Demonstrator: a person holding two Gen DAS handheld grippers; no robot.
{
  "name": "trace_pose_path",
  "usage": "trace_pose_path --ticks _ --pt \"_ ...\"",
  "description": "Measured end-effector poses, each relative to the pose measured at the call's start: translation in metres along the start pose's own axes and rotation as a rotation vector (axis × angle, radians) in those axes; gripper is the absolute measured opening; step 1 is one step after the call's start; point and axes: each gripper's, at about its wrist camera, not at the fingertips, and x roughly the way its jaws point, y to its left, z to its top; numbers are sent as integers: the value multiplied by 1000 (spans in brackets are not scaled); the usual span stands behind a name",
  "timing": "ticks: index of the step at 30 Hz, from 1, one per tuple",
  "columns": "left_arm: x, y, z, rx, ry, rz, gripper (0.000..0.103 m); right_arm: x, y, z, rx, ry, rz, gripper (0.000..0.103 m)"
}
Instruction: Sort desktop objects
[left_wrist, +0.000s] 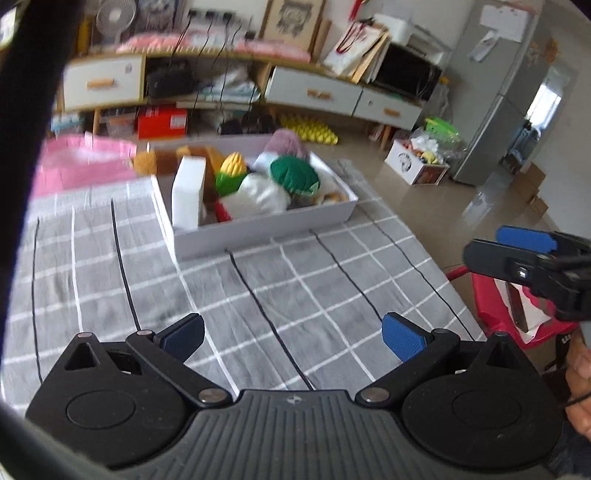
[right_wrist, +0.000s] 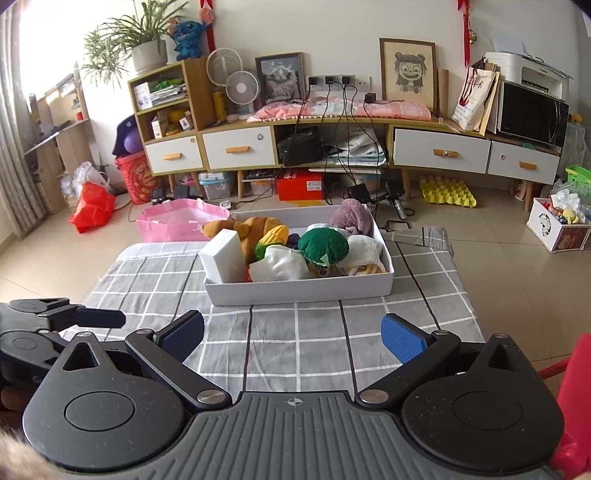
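I held both claws spread and empty — the white box (right_wrist: 299, 286) of toys lay dead ahead of my right claw (right_wrist: 292, 338), its long axis crosswise; my left claw (left_wrist: 292, 338) sat no nearer.

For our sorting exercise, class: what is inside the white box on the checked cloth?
Inside the white box: a white foam block, toy corn, a green plush, white cloths, a brown plush and a purple one. Whatever lies beneath them is covered.
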Motion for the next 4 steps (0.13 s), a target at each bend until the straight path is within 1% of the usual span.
trace_pose_path --ticks 2,4 --pt "8 14 -1 -57 40 -27 102 3 -2 0 6 8 -4 102" --pt "10 21 -3 -88 51 -47 102 3 -3 -1 9 10 -6 102"
